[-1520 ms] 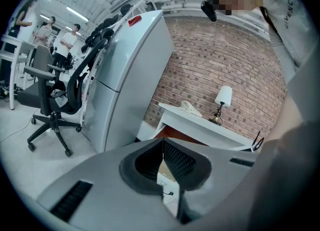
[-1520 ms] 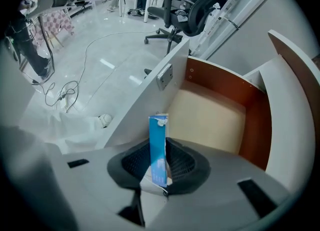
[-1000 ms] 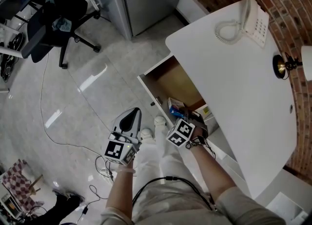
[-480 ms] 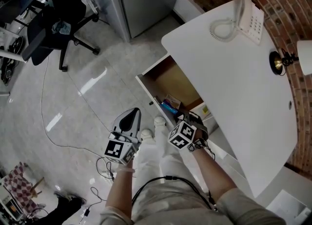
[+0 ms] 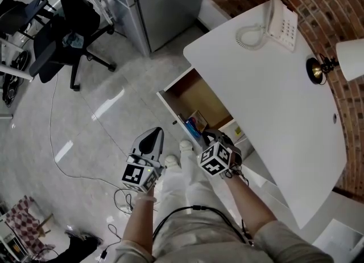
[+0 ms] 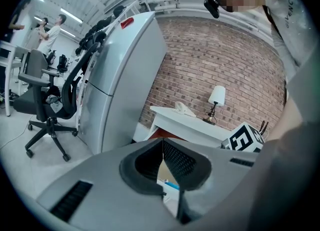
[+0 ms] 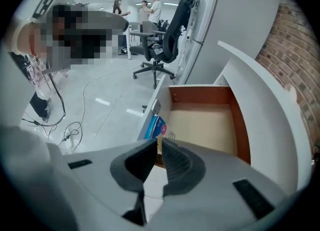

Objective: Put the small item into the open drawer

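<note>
Small blue-and-white packet [image 7: 155, 125] is seen lying against front panel of open wooden drawer [image 5: 206, 99] under white desk [image 5: 267, 97], partly hidden in head view by R hand-held gripper [image 5: 212, 138]. Its jaws have just been closing to a slit, w/ nothing between. L hand-held gripper [image 5: 152, 137] is held shut & empty over grey floor [image 5: 114, 97]; white phone [image 5: 282, 24] & lamp [image 5: 341, 60] are set well apart on desk.

**Two hand-held grippers, one per hand**

Left grey plastic two-jaw gripper [image 6: 161, 144]: near level, jaws closed tip to tip, empty.
Right grey plastic two-jaw gripper [image 7: 159, 147]: aimed steeply down, jaws just closing to a slit, nothing between them.
Bare left forearm [image 5: 139, 222] behind the left gripper.
</note>
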{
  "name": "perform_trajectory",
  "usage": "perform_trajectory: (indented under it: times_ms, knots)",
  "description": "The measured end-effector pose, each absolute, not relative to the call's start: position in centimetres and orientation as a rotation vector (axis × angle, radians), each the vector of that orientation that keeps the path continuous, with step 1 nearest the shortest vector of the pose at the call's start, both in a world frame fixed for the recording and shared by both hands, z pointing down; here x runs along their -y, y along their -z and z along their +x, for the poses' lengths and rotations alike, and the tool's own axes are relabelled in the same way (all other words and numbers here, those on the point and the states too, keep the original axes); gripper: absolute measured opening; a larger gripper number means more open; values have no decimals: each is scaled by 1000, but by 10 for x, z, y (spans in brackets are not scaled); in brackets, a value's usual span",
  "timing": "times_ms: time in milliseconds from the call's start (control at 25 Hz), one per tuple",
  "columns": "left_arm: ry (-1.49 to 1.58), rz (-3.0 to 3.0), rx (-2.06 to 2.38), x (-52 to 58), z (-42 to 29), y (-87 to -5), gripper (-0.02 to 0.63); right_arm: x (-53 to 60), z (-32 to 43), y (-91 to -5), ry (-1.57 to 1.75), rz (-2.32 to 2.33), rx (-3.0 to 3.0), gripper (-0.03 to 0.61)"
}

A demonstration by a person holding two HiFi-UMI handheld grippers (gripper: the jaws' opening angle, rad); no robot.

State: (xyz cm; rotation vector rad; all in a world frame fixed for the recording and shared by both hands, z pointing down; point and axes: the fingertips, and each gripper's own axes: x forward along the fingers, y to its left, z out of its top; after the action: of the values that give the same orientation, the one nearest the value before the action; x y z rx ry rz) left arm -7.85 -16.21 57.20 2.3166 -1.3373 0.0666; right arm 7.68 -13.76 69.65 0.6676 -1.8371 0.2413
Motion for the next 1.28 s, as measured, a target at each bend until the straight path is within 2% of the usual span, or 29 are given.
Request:
perform_trajectory:
  times_ms: [120, 1280]
  knots:
    - [-69, 2322, 1339, 160, -79, -567, 6, 138, 77, -682, -223, 707, 1867, 8]
    - [-37, 2445, 1430, 171, -97, -483, 6, 176, 75, -526, -207, 1050, 2225, 5]
